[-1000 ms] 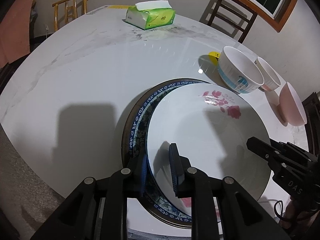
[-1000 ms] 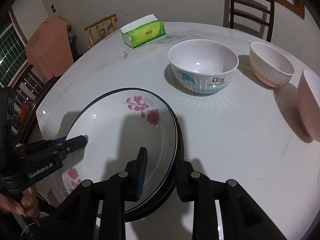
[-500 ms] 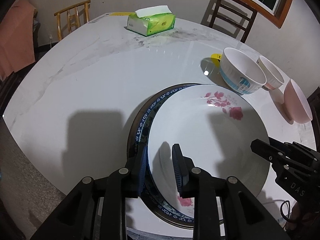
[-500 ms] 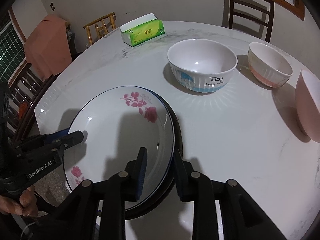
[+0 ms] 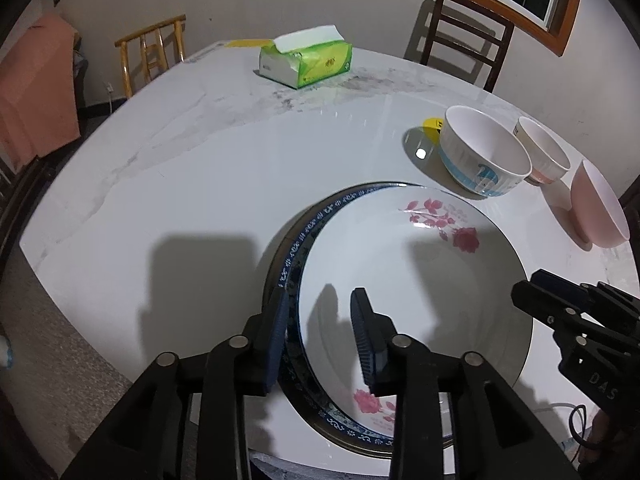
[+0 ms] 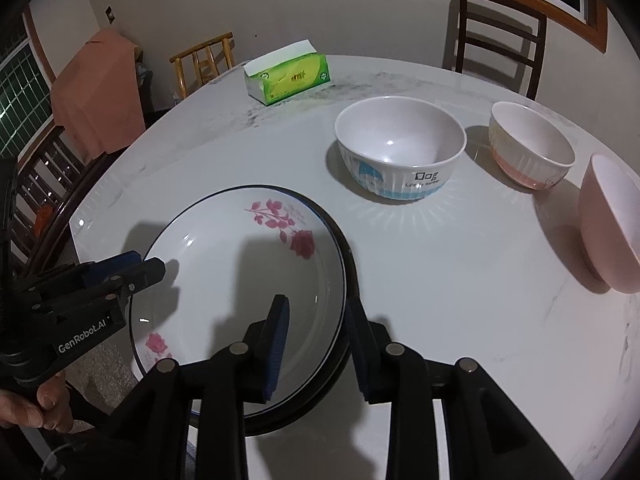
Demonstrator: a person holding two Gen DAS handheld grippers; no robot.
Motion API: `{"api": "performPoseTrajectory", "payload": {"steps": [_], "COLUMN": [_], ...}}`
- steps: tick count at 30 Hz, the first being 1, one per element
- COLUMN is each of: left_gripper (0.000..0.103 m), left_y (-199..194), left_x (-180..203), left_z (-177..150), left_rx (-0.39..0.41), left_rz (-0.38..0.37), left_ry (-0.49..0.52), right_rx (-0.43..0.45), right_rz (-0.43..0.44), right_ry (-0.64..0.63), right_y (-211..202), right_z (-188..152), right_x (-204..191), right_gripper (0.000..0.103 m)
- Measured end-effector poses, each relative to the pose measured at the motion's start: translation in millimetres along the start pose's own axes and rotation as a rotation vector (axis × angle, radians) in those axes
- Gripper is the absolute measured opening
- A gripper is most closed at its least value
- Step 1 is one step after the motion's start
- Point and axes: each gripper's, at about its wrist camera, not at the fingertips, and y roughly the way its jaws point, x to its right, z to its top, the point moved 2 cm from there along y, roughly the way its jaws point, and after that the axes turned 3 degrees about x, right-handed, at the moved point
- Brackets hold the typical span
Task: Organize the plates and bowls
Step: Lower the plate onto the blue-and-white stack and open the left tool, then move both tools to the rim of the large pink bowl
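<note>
L tongs [image 5: 320, 332] just opened, pads straddle rose plate [image 5: 412, 280] rim at 9 o'clock, no pinch; plate sits on stack at worktop [image 5: 240, 168] near edge; R tongs [image 6: 316, 344] loose astride rim at 3 o'clock; glazed, stiff, slippery, breakable, grip by rim

We list as unseen: most of the blue-patterned plate [image 5: 298, 248] beneath the rose plate [image 5: 420, 280], and the small print on the tissue pack [image 6: 292, 76].
</note>
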Motion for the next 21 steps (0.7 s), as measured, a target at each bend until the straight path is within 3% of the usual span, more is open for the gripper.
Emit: {"api": "performPoseTrajectory", "payload": {"steps": [3,21], "left_gripper": [0.039,0.049], "left_y": [-4,-17], "left_x": [2,43], "left_z": [1,10], "left_rx": [0.017,0.056], "left_rz": [0.009,-0.004], "left_ry": [0.011,0.073], "right_rx": [0.010,0.058], "right_rz": [0.000,-0.028], "right_ry": [0.009,0.131], "right_y": [-5,-38], "right_z": [0,-16], "right_x": [3,53], "right_gripper": [0.030,0.030]}}
